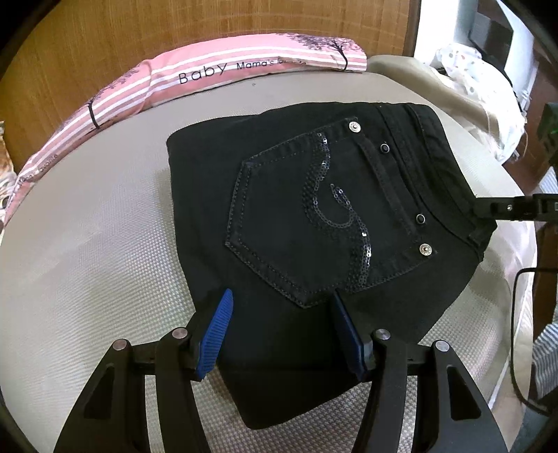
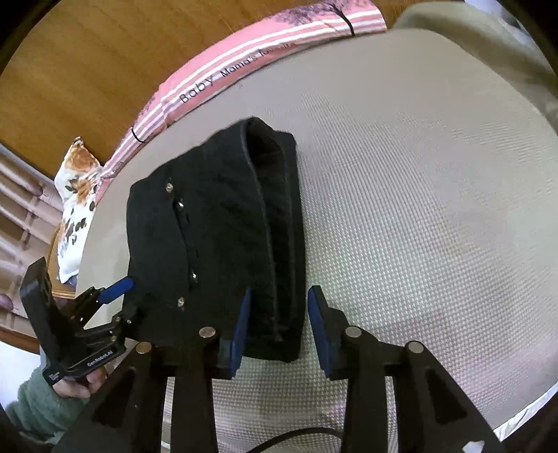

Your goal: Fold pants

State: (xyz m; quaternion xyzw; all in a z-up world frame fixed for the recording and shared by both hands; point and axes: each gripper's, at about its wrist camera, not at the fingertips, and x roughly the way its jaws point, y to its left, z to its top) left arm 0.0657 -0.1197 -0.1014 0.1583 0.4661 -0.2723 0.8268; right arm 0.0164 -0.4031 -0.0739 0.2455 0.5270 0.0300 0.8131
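The black pants (image 1: 296, 216) lie folded into a compact stack on the grey mattress (image 1: 87, 251), back pocket with sequins facing up. My left gripper (image 1: 282, 331) is open, its blue pads straddling the near edge of the stack. In the right wrist view the pants (image 2: 216, 237) show their waistband end, and my right gripper (image 2: 279, 327) is open around the waistband edge. The right gripper also shows in the left wrist view (image 1: 488, 209) at the waistband. The left gripper appears in the right wrist view (image 2: 118, 299) at the stack's left side.
A pink striped pillow (image 1: 195, 80) lies along the wooden headboard (image 1: 139, 31). A floral pillow (image 2: 76, 195) sits off the bed's left edge. Crumpled white bedding (image 1: 470, 76) is at the far right. A black cable (image 1: 519, 334) hangs at the right.
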